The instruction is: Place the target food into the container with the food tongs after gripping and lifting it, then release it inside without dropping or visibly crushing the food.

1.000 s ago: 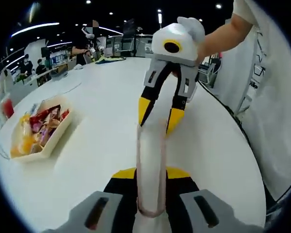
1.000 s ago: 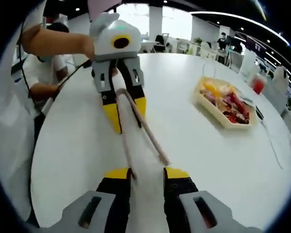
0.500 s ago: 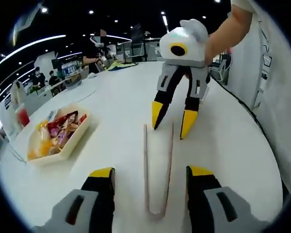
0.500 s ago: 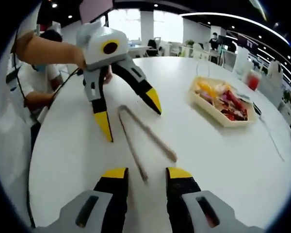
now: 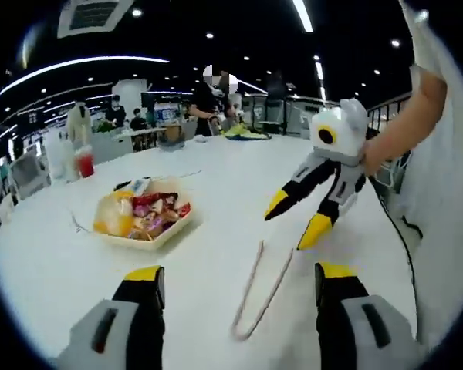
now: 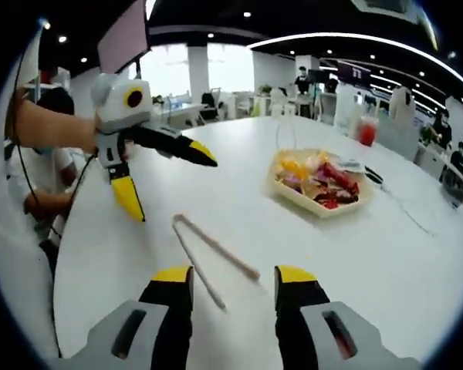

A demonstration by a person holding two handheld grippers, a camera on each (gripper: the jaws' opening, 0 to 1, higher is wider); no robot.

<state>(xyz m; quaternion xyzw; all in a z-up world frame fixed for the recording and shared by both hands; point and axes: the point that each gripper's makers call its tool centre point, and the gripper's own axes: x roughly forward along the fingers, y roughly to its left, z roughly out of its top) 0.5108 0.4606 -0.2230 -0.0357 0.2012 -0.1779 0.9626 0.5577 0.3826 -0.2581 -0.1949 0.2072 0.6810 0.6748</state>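
Note:
Pale pink food tongs (image 5: 256,297) lie flat on the white table (image 5: 216,177), their arms spread and nothing between them. My left gripper (image 5: 239,274) stands open just short of the tongs' joined end. My right gripper (image 5: 295,220) hovers open past their tips, held by a hand. In the right gripper view the tongs (image 6: 213,256) lie just ahead of my open right gripper (image 6: 233,275), and my left gripper (image 6: 172,186) hangs open beyond them. A cream tray (image 5: 163,240) of wrapped snacks (image 5: 139,216) sits on the table, apart from both grippers.
The tray (image 6: 309,206) lies to the right of the tongs in the right gripper view. A red cup (image 5: 85,163) stands at the far table edge. A person's white-clad body (image 5: 447,200) is close on the right. Other people and desks stand behind.
Both grippers have opened, let go of the tongs and pulled back from each other. The tongs now lie loose on the table.

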